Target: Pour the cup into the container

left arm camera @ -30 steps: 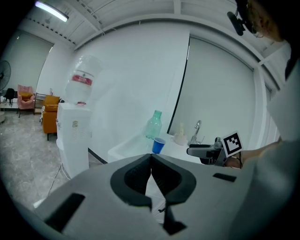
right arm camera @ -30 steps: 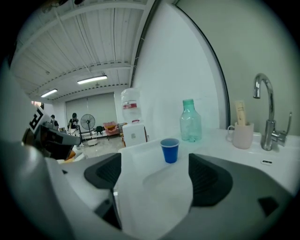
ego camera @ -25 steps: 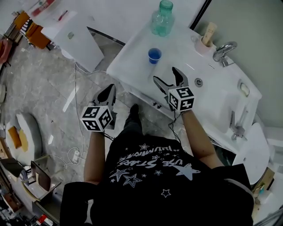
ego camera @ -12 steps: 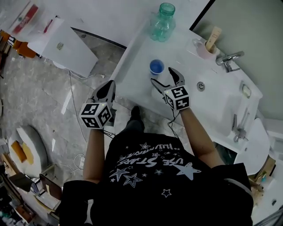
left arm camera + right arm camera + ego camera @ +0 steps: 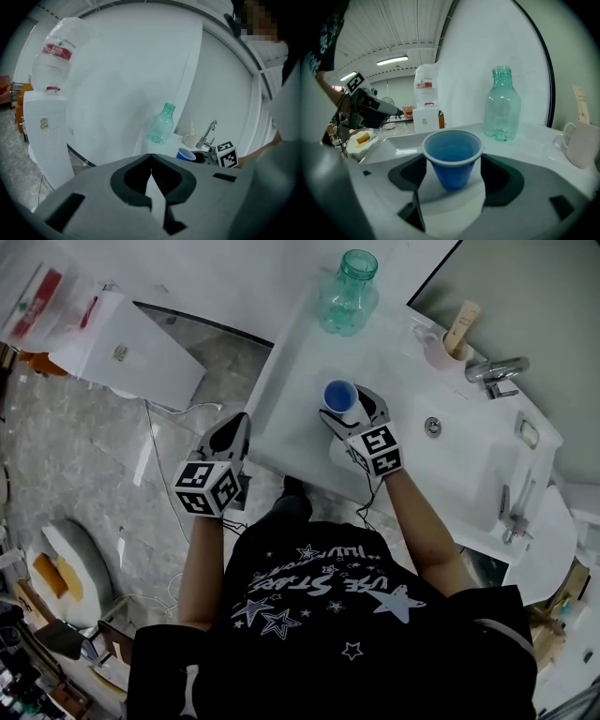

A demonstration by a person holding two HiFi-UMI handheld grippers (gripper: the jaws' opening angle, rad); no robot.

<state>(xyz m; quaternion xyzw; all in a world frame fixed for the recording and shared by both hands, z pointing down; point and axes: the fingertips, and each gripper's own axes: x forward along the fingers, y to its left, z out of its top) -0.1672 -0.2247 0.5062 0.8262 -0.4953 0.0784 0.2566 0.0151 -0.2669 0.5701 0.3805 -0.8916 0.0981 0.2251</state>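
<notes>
A blue plastic cup (image 5: 338,395) stands on the white counter (image 5: 291,381), with liquid showing inside it in the right gripper view (image 5: 452,157). My right gripper (image 5: 349,409) is open and straddles the cup. Its jaws have just been closing, and a small gap remains on each side (image 5: 453,177). A clear green bottle (image 5: 349,292) stands upright and uncapped at the counter's far end, beyond the cup (image 5: 502,105). My left gripper (image 5: 234,425) is shut and empty, off the counter's left edge over the floor (image 5: 150,161).
A sink basin (image 5: 469,456) with a faucet (image 5: 497,371) lies right of the cup. A pale mug (image 5: 441,348) holding a stick stands near the faucet. A white water dispenser (image 5: 112,343) stands on the floor to the left.
My right gripper has moved forward along the counter until the blue cup sits between its jaws, which have narrowed. My left gripper has drifted forward toward the counter's edge, still shut.
</notes>
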